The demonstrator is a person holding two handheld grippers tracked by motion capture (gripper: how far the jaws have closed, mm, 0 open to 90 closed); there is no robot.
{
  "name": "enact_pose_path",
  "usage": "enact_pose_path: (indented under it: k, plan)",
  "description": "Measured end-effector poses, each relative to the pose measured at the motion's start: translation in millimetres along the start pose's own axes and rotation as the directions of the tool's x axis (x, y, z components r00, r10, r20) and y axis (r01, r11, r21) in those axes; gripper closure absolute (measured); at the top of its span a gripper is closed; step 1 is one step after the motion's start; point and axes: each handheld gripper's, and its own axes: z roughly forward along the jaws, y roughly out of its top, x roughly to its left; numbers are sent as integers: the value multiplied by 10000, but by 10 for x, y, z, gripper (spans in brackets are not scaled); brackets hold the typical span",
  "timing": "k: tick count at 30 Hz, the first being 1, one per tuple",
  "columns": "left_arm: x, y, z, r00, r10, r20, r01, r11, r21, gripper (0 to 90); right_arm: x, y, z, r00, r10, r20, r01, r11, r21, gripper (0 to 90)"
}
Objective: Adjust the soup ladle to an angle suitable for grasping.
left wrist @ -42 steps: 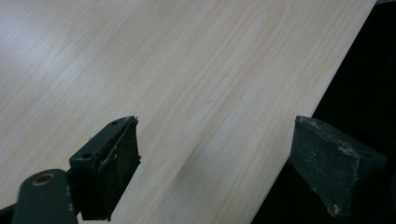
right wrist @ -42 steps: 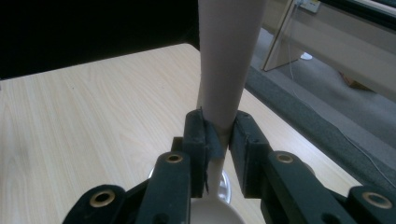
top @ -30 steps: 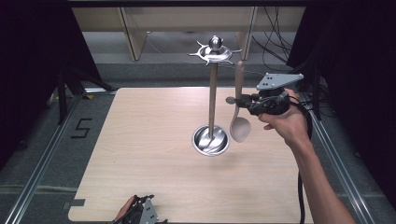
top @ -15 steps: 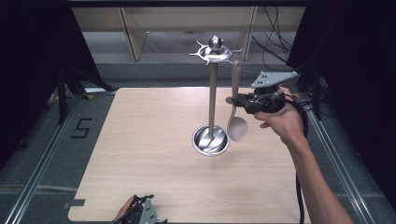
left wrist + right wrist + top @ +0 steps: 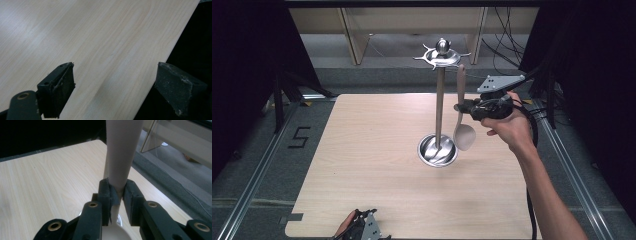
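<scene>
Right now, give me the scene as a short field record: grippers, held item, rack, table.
right gripper: shut on spoon handle, beside the rack's post
spoon: beige, upright, bowl down, top of handle near the rack's hooks
rack: metal post, round base, hooked top, mid-table
left gripper: open, holding nothing, at near table edge
table: light wood

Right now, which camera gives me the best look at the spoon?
The high view: it shows the whole spoon hanging upright beside the metal stand, handle up, bowl down, clamped by the right tongs. The right gripper view shows just its handle pinched close up. The left gripper view looks at the tabletop.
</scene>
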Motion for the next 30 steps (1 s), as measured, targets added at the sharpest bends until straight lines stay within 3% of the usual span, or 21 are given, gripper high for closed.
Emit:
enact_pose_path:
  k: [6,13,14,16,20,26,29,30]
  plan:
    - [2,0,1,9999,103,-121,-102,9999,81,148,-3,-3,14,10000,-36,-34,36,10000,-44,771]
    - [0,1,-7,10000,96,6,-96,9999,57,148,18,-63,2,9989,417,-232,-427,9983,-404,731]
    - [-1,1,-5,10000,94,-2,-94,9999,79,148,30,-68,1,9991,419,-45,-421,9974,-586,709]
    - [-1,0,-5,10000,96,-2,-96,9999,76,148,40,-73,-35,9992,370,-168,-380,9972,-645,697]
    - [-6,-1,3,10000,51,23,-51,9999,90,148,74,-106,-120,9995,312,41,-307,9952,-935,675]
    - [-8,2,4,10000,83,17,-83,9999,115,148,151,-245,-249,9994,285,220,-248,9880,-1522,621]
    - [-5,1,7,9999,47,165,-49,9999,116,148,211,-313,-277,9989,422,216,-387,9886,-1458,588]
    - [-3,1,7,9999,29,154,-30,9999,99,148,247,-372,-279,9994,210,283,-167,9894,-1439,584]
